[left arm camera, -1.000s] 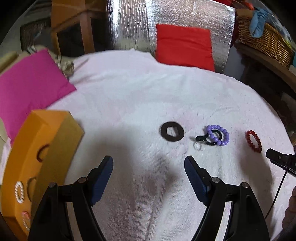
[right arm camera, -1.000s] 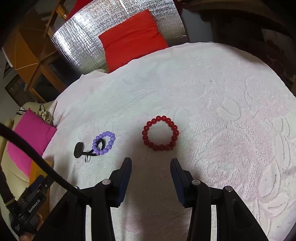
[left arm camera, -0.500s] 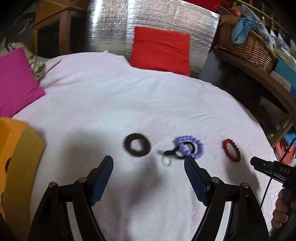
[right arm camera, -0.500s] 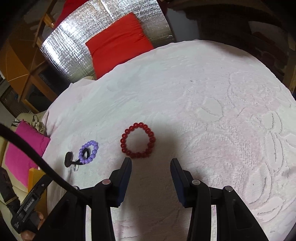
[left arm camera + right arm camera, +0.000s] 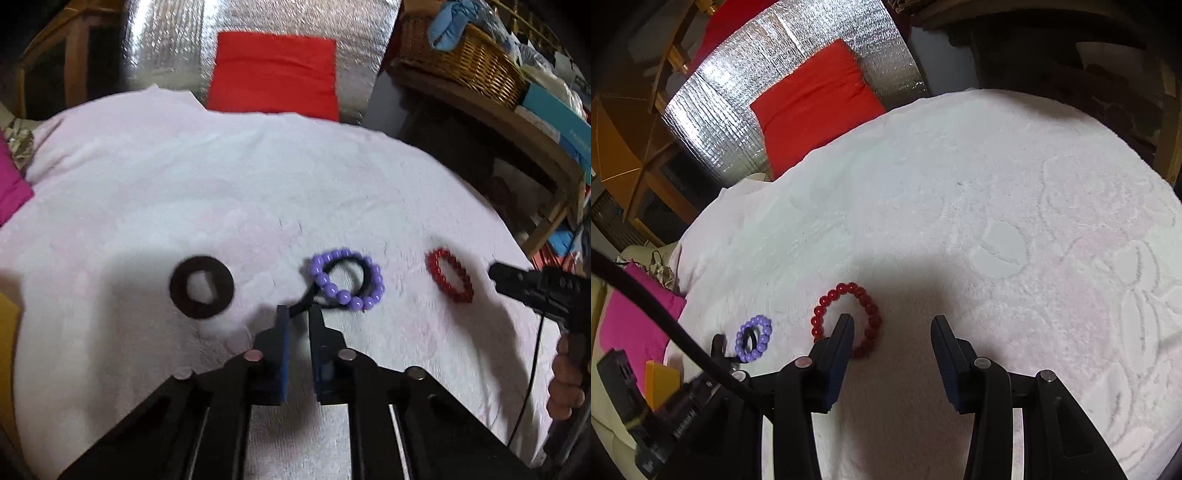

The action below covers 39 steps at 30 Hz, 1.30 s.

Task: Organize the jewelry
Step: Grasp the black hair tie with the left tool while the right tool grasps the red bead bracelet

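On the white towel, my left gripper [image 5: 298,312] is shut on the black hair tie [image 5: 347,264] that lies tangled with the purple bead bracelet [image 5: 347,282]. A flat dark brown ring [image 5: 202,281] lies to their left, a red bead bracelet [image 5: 448,275] to their right. In the right wrist view my right gripper [image 5: 892,325] is open and empty, its left finger over the near side of the red bead bracelet [image 5: 846,317]. The purple bracelet [image 5: 755,338] shows further left.
A red cushion [image 5: 273,74] leans on a silver foil panel at the back. A wicker basket [image 5: 465,62] sits on a wooden shelf at the right. A pink cushion [image 5: 635,325] and an orange box [image 5: 661,382] lie at the left.
My left gripper moved right and forward and closed from wide open onto the black hair tie. My right gripper moved forward; the red bracelet now lies at its left finger.
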### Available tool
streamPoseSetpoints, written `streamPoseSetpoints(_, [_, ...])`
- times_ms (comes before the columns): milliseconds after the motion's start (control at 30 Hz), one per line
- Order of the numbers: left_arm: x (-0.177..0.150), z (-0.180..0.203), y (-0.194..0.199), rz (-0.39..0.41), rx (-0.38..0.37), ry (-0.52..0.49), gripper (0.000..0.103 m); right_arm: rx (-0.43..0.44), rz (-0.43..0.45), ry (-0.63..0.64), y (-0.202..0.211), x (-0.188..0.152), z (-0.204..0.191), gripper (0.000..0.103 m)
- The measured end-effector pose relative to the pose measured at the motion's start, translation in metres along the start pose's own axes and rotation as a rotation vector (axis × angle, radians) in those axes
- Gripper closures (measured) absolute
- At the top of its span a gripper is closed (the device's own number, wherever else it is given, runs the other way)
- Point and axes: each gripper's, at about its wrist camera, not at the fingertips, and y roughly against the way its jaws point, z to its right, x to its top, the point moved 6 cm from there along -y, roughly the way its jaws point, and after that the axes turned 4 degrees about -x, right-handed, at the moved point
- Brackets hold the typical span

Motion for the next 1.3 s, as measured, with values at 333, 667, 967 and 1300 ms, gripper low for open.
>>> streamPoseSetpoints(333, [-0.008, -0.001, 0.012, -0.030, -0.031, -0.021, 0.101, -0.079, -0.035, 0.046, -0.034, -0.001, -0.015, 0.056])
streamPoseSetpoints(667, [0.003, 0.007, 0.033, 0.103, -0.020, -0.098, 0.066, -0.139, 0.018, 0.170, -0.032, -0.006, -0.025, 0.090])
streamPoseSetpoints(967, [0.006, 0.027, -0.002, 0.034, -0.052, -0.190, 0.066, -0.089, -0.022, 0.137, -0.026, -0.010, -0.010, 0.091])
streamPoseSetpoints(1300, [-0.006, 0.028, -0.005, -0.058, -0.194, -0.197, 0.098, -0.092, -0.028, 0.143, -0.026, -0.010, -0.011, 0.091])
